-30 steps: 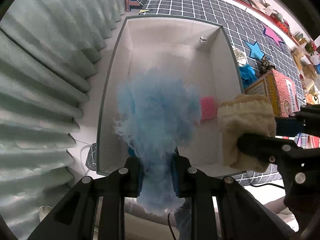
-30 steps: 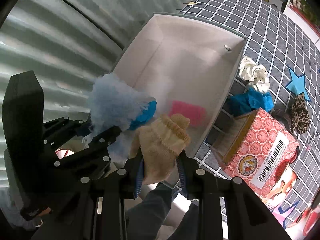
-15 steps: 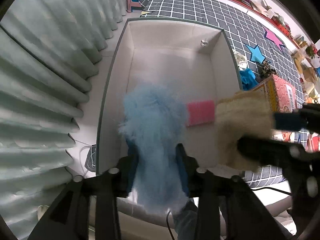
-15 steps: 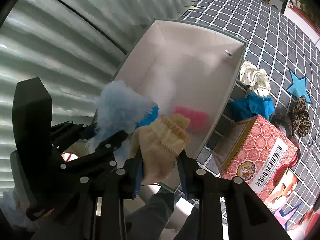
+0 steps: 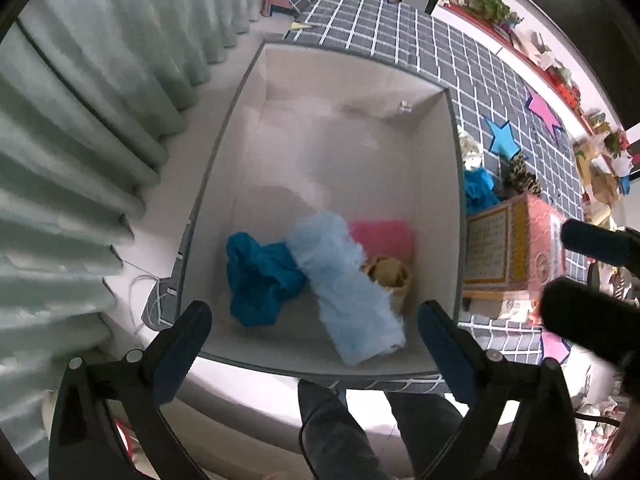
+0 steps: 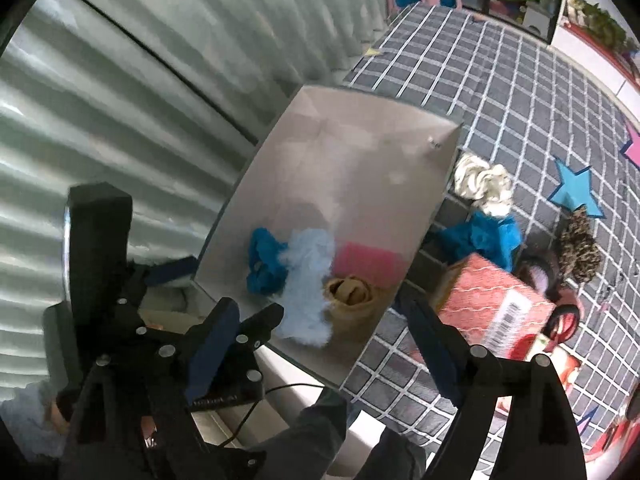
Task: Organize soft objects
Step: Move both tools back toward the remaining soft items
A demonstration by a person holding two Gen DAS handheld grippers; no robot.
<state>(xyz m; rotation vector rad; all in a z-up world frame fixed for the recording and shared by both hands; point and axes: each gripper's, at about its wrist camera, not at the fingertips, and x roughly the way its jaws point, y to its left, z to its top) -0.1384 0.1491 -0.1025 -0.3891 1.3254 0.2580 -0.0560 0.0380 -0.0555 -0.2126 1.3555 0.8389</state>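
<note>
A white box (image 5: 436, 184) holds a fluffy light blue piece (image 5: 344, 288), a dark blue cloth (image 5: 256, 276), a pink pad (image 5: 380, 236) and a beige sock (image 5: 390, 276), all near its front wall. My left gripper (image 5: 314, 320) is open and empty above the box's front edge. My right gripper (image 6: 324, 320) is open and empty, above the box's front right corner. The same box (image 6: 432, 196), light blue piece (image 6: 306, 280), beige sock (image 6: 352, 300), dark blue cloth (image 6: 264, 264) and pink pad (image 6: 368, 264) show in the right wrist view.
On the grey checked mat (image 6: 500, 92) right of the box lie a cream spotted scrunchie (image 6: 484, 184), a blue cloth (image 6: 484, 236), a leopard scrunchie (image 6: 580, 246) and a red patterned carton (image 6: 496, 312). Pale curtains (image 5: 80, 120) hang at the left.
Both grippers have opened and drawn back. The light blue piece and the beige sock have dropped into the box, beside the pink pad.
</note>
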